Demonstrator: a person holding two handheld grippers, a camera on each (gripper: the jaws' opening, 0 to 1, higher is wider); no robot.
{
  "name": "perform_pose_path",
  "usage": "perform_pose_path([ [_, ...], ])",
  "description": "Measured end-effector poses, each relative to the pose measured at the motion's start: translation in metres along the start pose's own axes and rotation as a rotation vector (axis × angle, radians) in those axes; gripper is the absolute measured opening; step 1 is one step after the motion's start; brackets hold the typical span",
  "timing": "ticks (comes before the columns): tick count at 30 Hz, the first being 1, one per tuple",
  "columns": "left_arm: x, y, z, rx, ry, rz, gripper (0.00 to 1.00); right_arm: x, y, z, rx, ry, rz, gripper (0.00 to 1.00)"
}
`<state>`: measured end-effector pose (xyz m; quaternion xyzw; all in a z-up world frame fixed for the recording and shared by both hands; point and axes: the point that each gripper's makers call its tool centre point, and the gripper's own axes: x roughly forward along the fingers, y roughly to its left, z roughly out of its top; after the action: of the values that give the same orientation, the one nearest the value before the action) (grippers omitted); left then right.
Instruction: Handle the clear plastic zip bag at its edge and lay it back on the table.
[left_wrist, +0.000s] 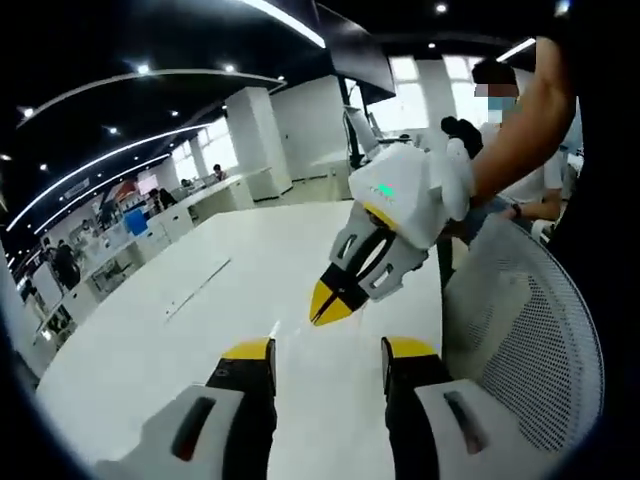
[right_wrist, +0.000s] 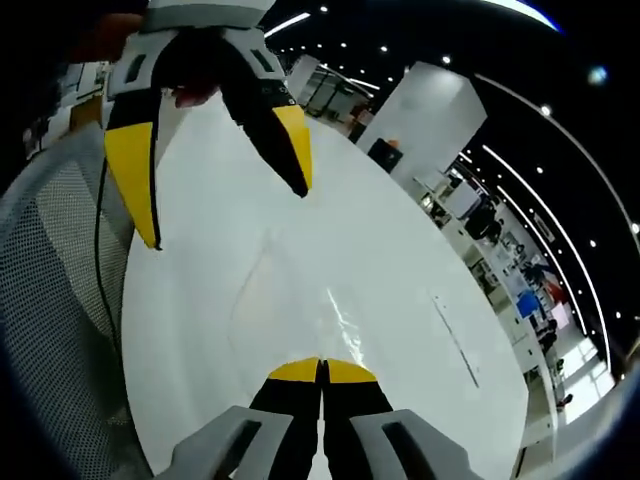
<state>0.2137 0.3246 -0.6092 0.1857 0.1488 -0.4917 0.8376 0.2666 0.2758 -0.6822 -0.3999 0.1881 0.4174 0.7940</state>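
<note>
Lying flat on the white table (right_wrist: 420, 250): clear plastic zip bag (right_wrist: 290, 300), nearly invisible but for faint outline and glare, long axis running away from the right hand-held gripper (right_wrist: 322, 370) toward the left hand-held gripper (right_wrist: 215, 190). Right jaws pressed together, yellow tips touching at the bag's near edge; whether film is pinched cannot be told. Left hand-held gripper (left_wrist: 328, 355) with jaws spread wide, hovering above the table. In the left gripper view, right hand-held gripper (left_wrist: 325, 305) angled down, tips closed, held by a white-gloved hand (left_wrist: 455, 175). Mesh chair (left_wrist: 530, 330) beside the table.
</note>
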Motion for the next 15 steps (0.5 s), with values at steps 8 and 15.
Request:
perform_pose_path([
  [8, -0.021, 0.009, -0.026, -0.082, 0.020, 0.082, 0.48, 0.015, -0.008, -0.005, -0.022, -0.004, -0.030, 0.00],
  [15, -0.032, 0.008, -0.043, -0.150, 0.009, 0.136, 0.51, 0.029, -0.009, -0.013, -0.066, 0.016, -0.044, 0.00],
])
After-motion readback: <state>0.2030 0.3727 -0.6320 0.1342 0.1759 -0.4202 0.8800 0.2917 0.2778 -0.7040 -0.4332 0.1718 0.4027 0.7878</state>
